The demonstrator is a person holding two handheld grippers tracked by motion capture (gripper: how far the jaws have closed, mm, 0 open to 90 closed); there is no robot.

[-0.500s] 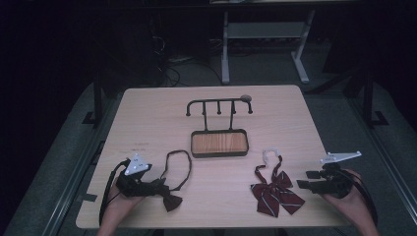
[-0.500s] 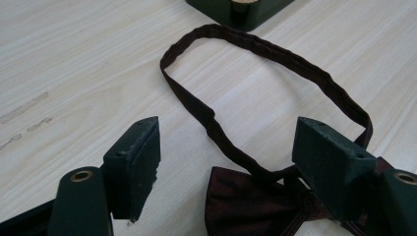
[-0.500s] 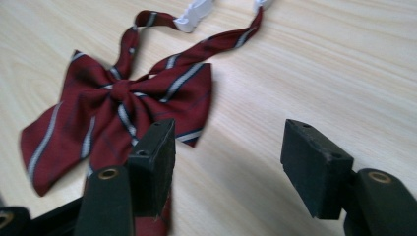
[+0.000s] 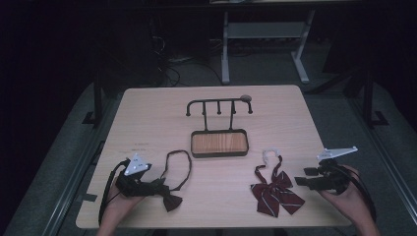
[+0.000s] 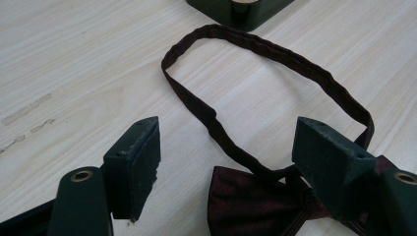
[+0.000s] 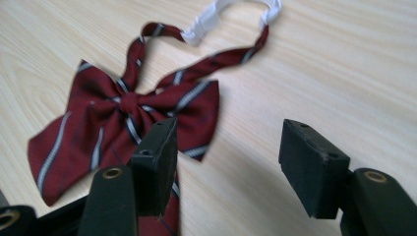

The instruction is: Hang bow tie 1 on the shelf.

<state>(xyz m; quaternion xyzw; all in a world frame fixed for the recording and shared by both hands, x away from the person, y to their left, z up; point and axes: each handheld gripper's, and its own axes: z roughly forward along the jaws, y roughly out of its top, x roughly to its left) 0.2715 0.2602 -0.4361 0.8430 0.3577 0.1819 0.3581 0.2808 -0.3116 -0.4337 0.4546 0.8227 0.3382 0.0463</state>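
Lying flat at the near left of the table [image 4: 147, 113]: a dark bow tie [image 5: 255, 206], plain deep maroon-brown fabric, with its neck band [image 5: 275, 54] looping out toward the table's middle as a closed oval. The left gripper [image 4: 160, 185] is hovering right at the bow, jaws standing wide and gripping nothing. In the left gripper view the bow's knot end is sitting low between the jaws, closer to the right-hand one, and the pads are not pressing on it.

At the near right, a striped bow tie [image 6: 123, 118] is lying flat too: dark red with thin white and navy diagonal stripes, two wings plus two tails, and thin straps running up to a white clasp [image 6: 231, 12]. The right gripper [image 4: 302, 181] is sitting just beside it, jaws spread wide and empty. In the right gripper view the lower edge of the bow is passing behind the left-hand jaw; contact is unclear.

A black hook rack [image 4: 219, 105] is standing at the table's centre on a tray [image 4: 219, 153] with a wooden floor, well apart from both ties.
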